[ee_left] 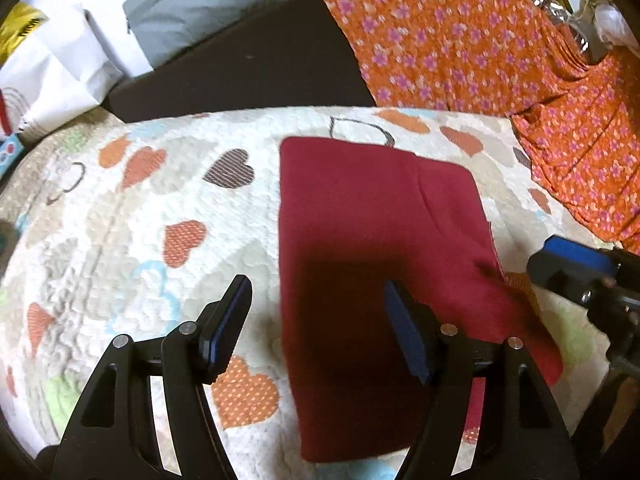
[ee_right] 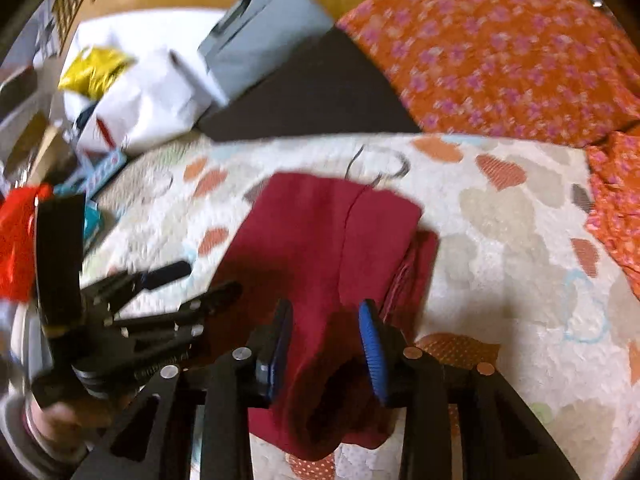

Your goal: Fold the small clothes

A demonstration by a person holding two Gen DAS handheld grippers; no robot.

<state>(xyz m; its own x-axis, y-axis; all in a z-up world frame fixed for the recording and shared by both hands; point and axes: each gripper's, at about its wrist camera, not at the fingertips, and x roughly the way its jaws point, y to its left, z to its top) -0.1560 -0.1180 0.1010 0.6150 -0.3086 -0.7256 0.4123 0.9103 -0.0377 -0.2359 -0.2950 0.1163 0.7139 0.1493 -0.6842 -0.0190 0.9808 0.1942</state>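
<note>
- Garment (ee_left: 360, 216): dark red, plain knit cloth, small.
- It lies on the quilt (ee_left: 160, 208), a white one printed with hearts, toward the quilt's side nearest the orange floral cloth but not touching that cloth.
- It is folded into a rough rectangle, mostly flat; a curved seam runs down its upper part.
- Its far edge is straight and lies just below a heart outline on the quilt.
- In the right wrist view the garment (ee_right: 312, 240) shows layered edges along its right side, stacked on the quilt.
- Its near end is raised off the quilt and bunched into a loose, open fold; the rest stays flat.
</note>
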